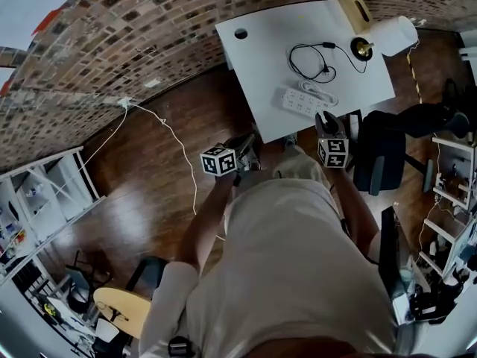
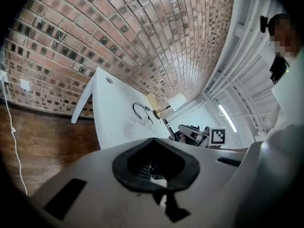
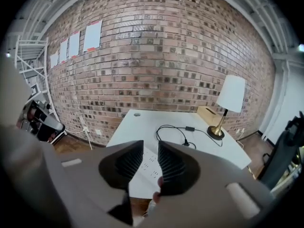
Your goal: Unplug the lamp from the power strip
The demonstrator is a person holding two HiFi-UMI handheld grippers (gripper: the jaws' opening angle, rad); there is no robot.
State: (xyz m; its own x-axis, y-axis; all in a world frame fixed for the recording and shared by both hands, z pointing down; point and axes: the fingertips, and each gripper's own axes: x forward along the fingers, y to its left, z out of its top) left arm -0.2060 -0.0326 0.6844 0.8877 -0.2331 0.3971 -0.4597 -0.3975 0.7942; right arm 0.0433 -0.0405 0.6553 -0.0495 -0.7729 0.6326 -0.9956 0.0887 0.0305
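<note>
White worktop (image 1: 261, 58) set against a brick wall (image 1: 112, 43), with a round cable hole (image 1: 241, 33) at its far left corner and a tan box (image 1: 355, 10) at its far right. Wooden floor (image 1: 149, 192) to the left; a thin white cable (image 1: 179, 151) trails across it from a wall socket (image 1: 124, 102). Black office chair (image 1: 384, 155) at the near right of the worktop. White shelving (image 1: 45, 192) at far left; yellow round stool (image 1: 123, 308) nearer. Paper sheets (image 3: 92, 34) on the wall, upper left.

White desk (image 1: 262, 51) stands by brick wall (image 1: 112, 43), wood floor (image 1: 145, 196).
</note>
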